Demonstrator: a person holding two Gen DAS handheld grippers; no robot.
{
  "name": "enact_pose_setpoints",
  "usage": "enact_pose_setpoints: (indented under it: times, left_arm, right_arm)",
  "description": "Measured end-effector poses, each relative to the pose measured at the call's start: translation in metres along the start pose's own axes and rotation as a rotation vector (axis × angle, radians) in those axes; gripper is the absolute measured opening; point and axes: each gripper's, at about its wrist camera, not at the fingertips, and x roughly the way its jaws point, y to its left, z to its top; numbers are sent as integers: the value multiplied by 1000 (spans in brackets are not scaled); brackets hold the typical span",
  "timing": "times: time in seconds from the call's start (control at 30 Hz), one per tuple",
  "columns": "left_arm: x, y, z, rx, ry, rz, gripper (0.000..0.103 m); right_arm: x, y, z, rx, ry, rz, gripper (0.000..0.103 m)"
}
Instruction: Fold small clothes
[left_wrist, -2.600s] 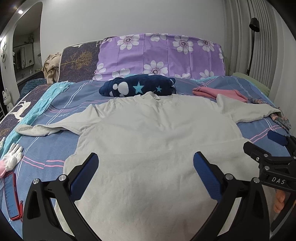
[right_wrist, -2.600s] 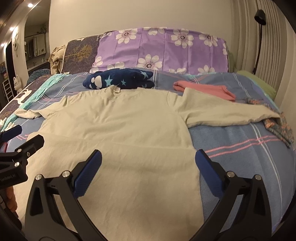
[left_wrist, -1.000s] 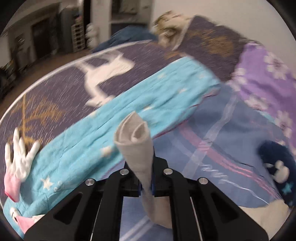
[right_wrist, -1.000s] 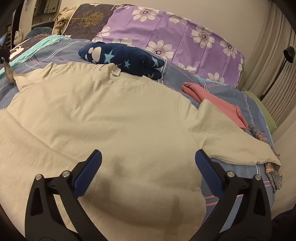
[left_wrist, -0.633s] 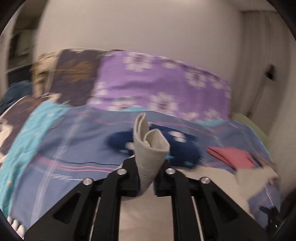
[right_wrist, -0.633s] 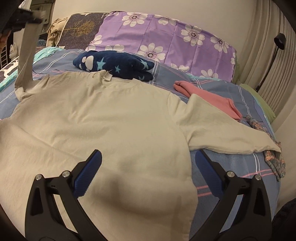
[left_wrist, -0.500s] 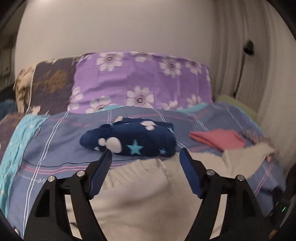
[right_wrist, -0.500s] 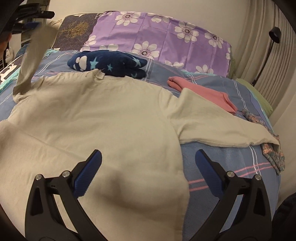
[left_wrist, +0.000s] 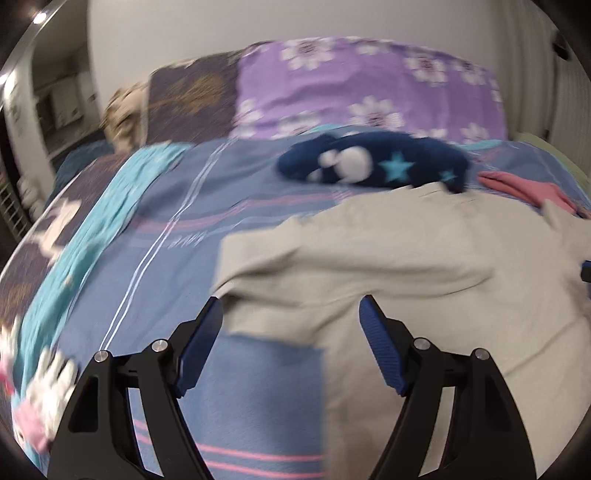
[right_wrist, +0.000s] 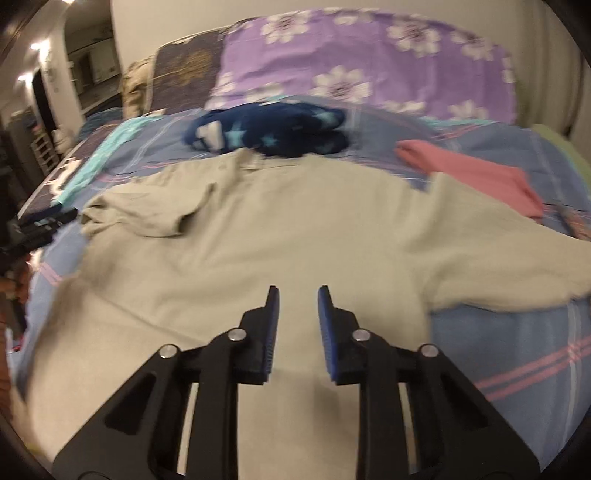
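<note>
A beige T-shirt (right_wrist: 295, 229) lies flat on the bed, collar toward the pillows. Its left sleeve (right_wrist: 147, 210) is folded in over the chest; its right sleeve (right_wrist: 517, 266) is spread out. In the left wrist view the shirt (left_wrist: 406, 266) fills the right half and the folded sleeve edge lies just ahead of my left gripper (left_wrist: 291, 317), which is open and empty. My right gripper (right_wrist: 295, 295) hovers over the shirt's lower middle with its jaws narrowed to a small gap, holding nothing. The left gripper also shows in the right wrist view (right_wrist: 37, 225).
A navy star-patterned bundle (right_wrist: 269, 129) lies behind the collar. A folded pink garment (right_wrist: 472, 170) lies at the right. A purple flowered pillow (right_wrist: 362, 55) stands at the head. A turquoise cloth (left_wrist: 110, 214) and a pink-white toy (left_wrist: 40, 391) lie at the left.
My left gripper carried the left sleeve up and over, let it go on the chest, opened and drew back. My right gripper's jaws have narrowed from wide open to a small gap.
</note>
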Motion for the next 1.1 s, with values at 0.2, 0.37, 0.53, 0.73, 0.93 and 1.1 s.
enact_pose_setpoints:
  times: [0.2,0.37,0.53,0.73,0.93,1.1]
  left_arm:
    - [26,50,-22,-176,76,-25,77]
    - [42,58,-16,-228,59,-75,85]
    - [60,49,-13,-196,80,-77,86]
    - [64,48,-20,-205,93,-92,86]
    - [45,33,-19,-160,13,-209,90]
    - [46,5,-19,-24,30,-172,85]
  right_arm:
    - [57,54,42,-64,101,209,65]
    - [104,71,64,32,169,239,65]
    - [138,78,77,62,218,259,36]
    - [73,73,100,45,10,308,15]
    - [6,11,114,116,-86,204,16]
    - [53,-65,69,344,144,189,26]
